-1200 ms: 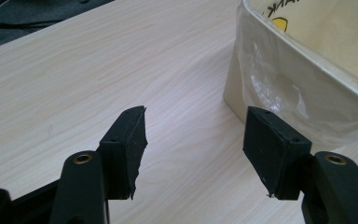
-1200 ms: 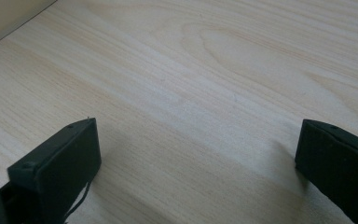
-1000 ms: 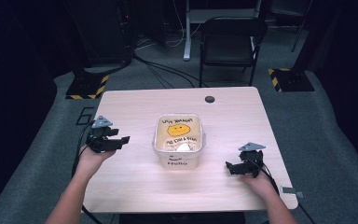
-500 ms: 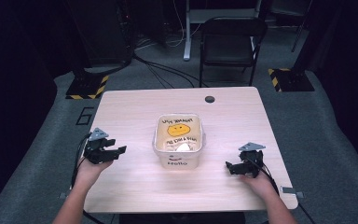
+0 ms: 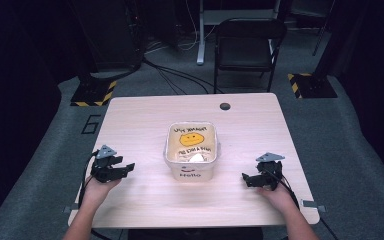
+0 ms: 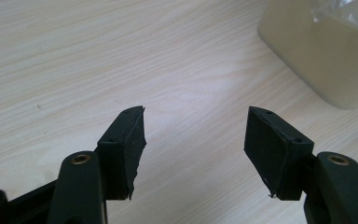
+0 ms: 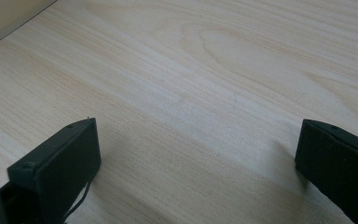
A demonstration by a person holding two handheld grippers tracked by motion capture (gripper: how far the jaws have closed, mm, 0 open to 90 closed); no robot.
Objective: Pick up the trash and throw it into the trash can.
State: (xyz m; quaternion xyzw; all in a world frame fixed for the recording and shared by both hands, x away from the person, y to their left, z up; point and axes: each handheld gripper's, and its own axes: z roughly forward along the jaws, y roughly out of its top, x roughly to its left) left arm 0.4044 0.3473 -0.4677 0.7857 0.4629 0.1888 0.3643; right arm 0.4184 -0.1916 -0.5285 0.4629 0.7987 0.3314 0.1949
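The tub stood on the surface between both grippers, ahead and right of the left gripper, whose jaws were half open and empty, while the right gripper gaped wide, also empty.

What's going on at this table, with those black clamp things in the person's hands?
A person sits at a wooden table holding a two-jaw gripper in each hand. A whitish plastic tub with a yellow smiley face and writing stands in the middle between them. The left gripper and the right gripper both rest low over the tabletop, one on each side of the tub, jaws open and empty. Nothing is being gripped or touched yet.
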